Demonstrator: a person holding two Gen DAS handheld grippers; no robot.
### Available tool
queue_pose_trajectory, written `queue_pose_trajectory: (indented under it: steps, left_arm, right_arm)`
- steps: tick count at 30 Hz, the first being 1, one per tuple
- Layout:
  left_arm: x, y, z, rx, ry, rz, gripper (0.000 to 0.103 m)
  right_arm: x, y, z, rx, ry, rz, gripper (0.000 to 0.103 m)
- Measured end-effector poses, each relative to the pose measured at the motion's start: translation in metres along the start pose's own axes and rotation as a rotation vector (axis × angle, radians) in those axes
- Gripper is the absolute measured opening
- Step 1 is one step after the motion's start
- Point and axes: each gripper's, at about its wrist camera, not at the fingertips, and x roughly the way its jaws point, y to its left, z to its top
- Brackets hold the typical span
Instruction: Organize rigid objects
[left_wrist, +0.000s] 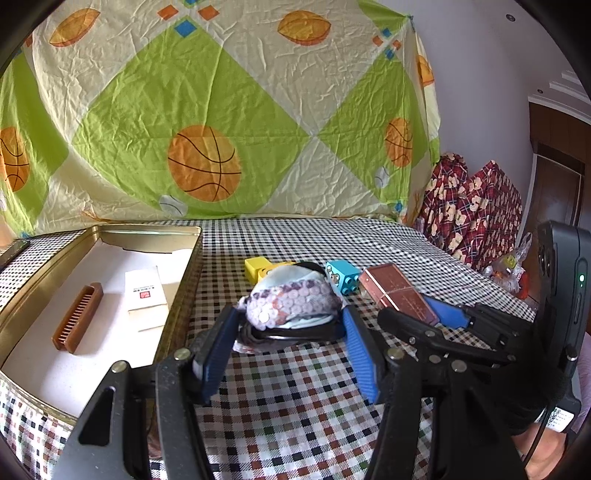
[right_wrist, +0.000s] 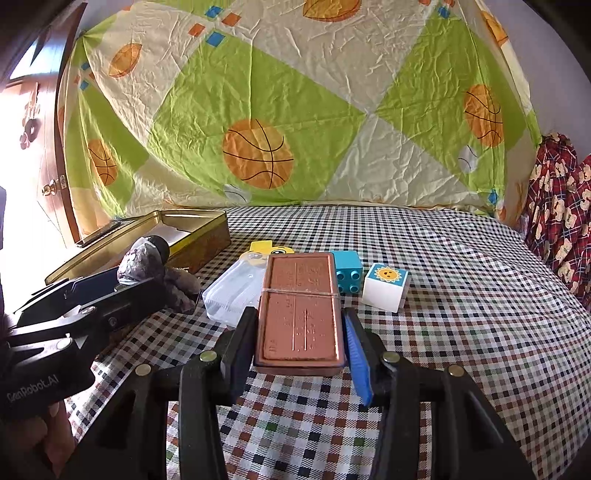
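Observation:
My left gripper (left_wrist: 290, 321) is shut on a sequined fabric pouch (left_wrist: 291, 301), held just above the checked cloth. My right gripper (right_wrist: 301, 328) is shut on a copper-coloured flat tin (right_wrist: 301, 314) bound with a rubber band; the tin also shows in the left wrist view (left_wrist: 397, 291). An open gold tin tray (left_wrist: 110, 236) lies to the left, holding a brown comb (left_wrist: 77, 317) and a white card box (left_wrist: 146, 295). Behind the tin lie a yellow block (right_wrist: 264, 249), a blue block (right_wrist: 347, 271), a white sun block (right_wrist: 386, 286) and a clear plastic case (right_wrist: 232, 291).
A basketball-print sheet (left_wrist: 229, 110) hangs as a backdrop behind the table. Red plaid bear fabric (left_wrist: 472, 206) is piled at the right edge. A dark flat object (right_wrist: 98, 232) rests beyond the gold tray's far left corner.

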Motion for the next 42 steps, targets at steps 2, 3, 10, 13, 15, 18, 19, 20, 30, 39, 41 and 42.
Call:
queue_pose_trajectory:
  steps: [2,3,10,13,15,18,19,20,30,39,41,42]
  left_arm:
    - [-0.003,-0.002,-0.001,0.010,-0.019,0.006,0.058]
    - [-0.005,-0.003,-0.001,0.015,-0.026,0.008,0.058]
    - [-0.012,-0.004,-0.001,0.025,-0.069,0.011,0.058]
    - [-0.016,-0.006,-0.002,0.038,-0.093,0.016,0.058]
    - [-0.017,-0.006,-0.002,0.043,-0.100,0.017,0.058]
    - [-0.017,-0.006,-0.002,0.043,-0.104,0.017,0.058]
    - [-0.017,-0.006,-0.002,0.043,-0.106,0.017,0.058]
    - [-0.018,-0.006,-0.002,0.043,-0.110,0.018,0.058]
    - [-0.030,-0.010,-0.004,0.062,-0.179,0.041,0.058]
    - [-0.039,-0.013,-0.007,0.078,-0.230,0.058,0.058]
    - [-0.040,-0.013,-0.008,0.081,-0.238,0.061,0.058]
    - [-0.041,-0.013,-0.008,0.082,-0.244,0.062,0.058]
  right_arm:
    - [-0.003,0.000,-0.001,-0.007,-0.017,-0.001,0.048]
    - [-0.004,0.001,-0.001,-0.010,-0.025,-0.002,0.048]
    - [-0.012,0.003,-0.003,-0.020,-0.074,-0.009,0.048]
    - [-0.014,0.005,-0.004,-0.030,-0.088,-0.009,0.048]
    - [-0.015,0.005,-0.004,-0.031,-0.092,-0.009,0.048]
    - [-0.015,0.004,-0.004,-0.032,-0.099,-0.009,0.048]
    - [-0.016,0.004,-0.004,-0.033,-0.105,-0.010,0.048]
    - [-0.017,0.005,-0.004,-0.034,-0.113,-0.011,0.048]
    - [-0.025,0.008,-0.006,-0.046,-0.164,-0.018,0.048]
    - [-0.034,0.010,-0.008,-0.052,-0.214,-0.025,0.048]
    - [-0.036,0.010,-0.008,-0.053,-0.223,-0.026,0.048]
    - [-0.037,0.010,-0.009,-0.054,-0.229,-0.026,0.048]
